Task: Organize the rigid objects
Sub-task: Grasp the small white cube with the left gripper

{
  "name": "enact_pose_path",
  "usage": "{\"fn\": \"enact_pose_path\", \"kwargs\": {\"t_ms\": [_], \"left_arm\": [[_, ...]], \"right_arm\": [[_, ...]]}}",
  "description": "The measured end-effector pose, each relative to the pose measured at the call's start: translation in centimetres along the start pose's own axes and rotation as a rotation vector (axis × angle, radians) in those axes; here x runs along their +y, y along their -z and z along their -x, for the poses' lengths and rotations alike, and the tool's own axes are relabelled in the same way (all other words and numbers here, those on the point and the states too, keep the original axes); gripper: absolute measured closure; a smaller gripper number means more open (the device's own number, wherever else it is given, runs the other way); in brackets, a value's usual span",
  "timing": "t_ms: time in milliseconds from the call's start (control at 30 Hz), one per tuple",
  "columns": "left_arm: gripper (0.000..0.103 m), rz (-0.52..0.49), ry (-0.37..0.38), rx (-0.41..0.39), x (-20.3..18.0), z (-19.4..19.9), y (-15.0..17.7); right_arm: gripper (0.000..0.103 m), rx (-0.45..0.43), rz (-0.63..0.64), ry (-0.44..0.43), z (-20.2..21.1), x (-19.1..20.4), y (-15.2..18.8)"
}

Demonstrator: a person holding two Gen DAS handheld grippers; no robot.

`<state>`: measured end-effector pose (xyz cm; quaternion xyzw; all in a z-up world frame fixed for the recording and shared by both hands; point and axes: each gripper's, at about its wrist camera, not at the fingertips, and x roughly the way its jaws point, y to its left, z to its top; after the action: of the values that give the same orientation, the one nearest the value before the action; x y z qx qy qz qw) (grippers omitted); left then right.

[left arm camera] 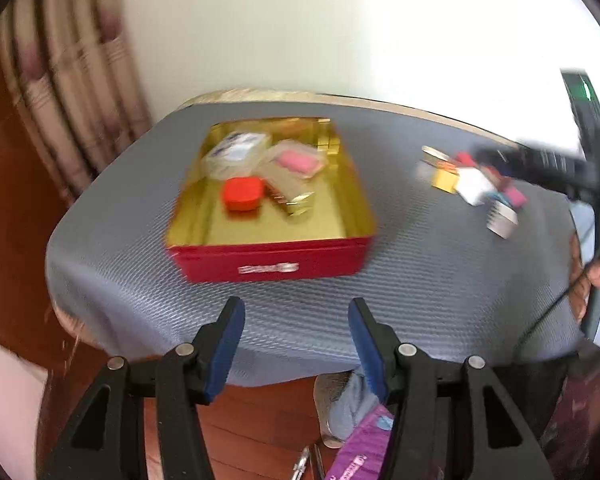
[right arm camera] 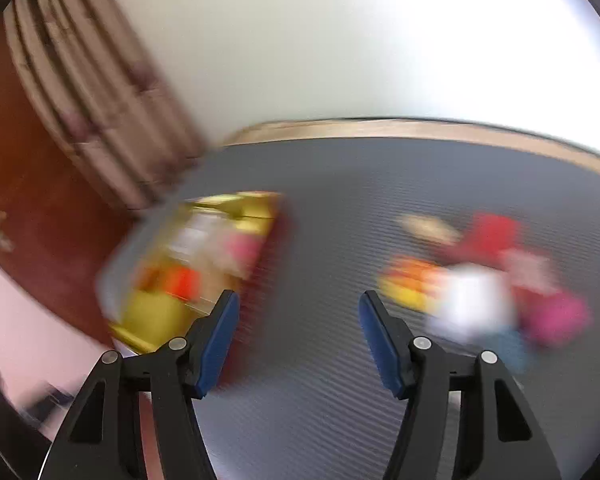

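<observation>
A red tin with a gold interior (left arm camera: 268,264) stands open on the grey-covered bench (left arm camera: 420,280), left of centre. Four items are seen inside it: an orange lidded container (left arm camera: 242,193), a pink item in a clear case (left arm camera: 298,161), a white-and-blue packet (left arm camera: 236,148) and a gold-wrapped bar (left arm camera: 296,198). A cluster of loose small items (left arm camera: 476,184) lies on the bench to the right of the tin, well apart from it: a yellow box (left arm camera: 444,179), a white box (left arm camera: 478,186), a small round white tin (left arm camera: 502,220) and red and pink pieces too blurred to name.

The left hand-held gripper (left arm camera: 296,344) is held at the near edge of the bench, jaws moderately apart, nothing between them. The right hand-held gripper (right arm camera: 298,340) is likewise parted and empty; its view is heavily smeared, with the tin to its left and the cluster to its right.

The step in hand is judged to be the reach for another loose item, several being already stowed. The next move calls for the right hand-held gripper to be lowered over one piece at the cluster's edge, probably the yellow or white box, with jaws kept clear of its neighbours.
</observation>
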<state>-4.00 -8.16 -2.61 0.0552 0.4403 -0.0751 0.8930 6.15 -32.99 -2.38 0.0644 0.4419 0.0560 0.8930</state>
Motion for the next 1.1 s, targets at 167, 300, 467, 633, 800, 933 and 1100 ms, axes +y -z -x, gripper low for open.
{"fn": "enact_pose_path", "kwargs": {"t_ms": [167, 300, 467, 633, 800, 933, 1100], "left_arm": [[0.048, -0.136, 0.12, -0.004, -4.4, 0.5, -0.4], [0.048, -0.171, 0.27, 0.02, -8.0, -0.8, -3.2], [0.048, -0.27, 0.354, 0.044, -13.4, -4.3, -6.4], [0.048, -0.346, 0.479, 0.106, -18.0, -7.9, -8.9], [0.048, -0.379, 0.498, 0.156, -20.4, -11.3, -10.5], [0.048, -0.368, 0.479, 0.183, -21.1, -13.1, -11.1], [0.048, -0.383, 0.464, 0.196, -21.7, -14.4, -11.4]], "right_arm": [[0.043, 0.059, -0.023, 0.334, 3.6, -10.8, 5.6], [0.043, 0.053, -0.092, 0.42, 4.8, -16.4, 7.3], [0.043, 0.051, -0.197, 0.421, 4.3, -20.4, 8.3], [0.027, 0.031, -0.207, 0.378, 4.3, -21.8, 8.3], [0.027, 0.011, -0.219, 0.334, 4.9, -20.6, 8.6], [0.026, 0.004, -0.237, 0.305, 5.3, -20.7, 8.7], [0.024, 0.005, -0.232, 0.294, 5.6, -20.6, 8.8]]}}
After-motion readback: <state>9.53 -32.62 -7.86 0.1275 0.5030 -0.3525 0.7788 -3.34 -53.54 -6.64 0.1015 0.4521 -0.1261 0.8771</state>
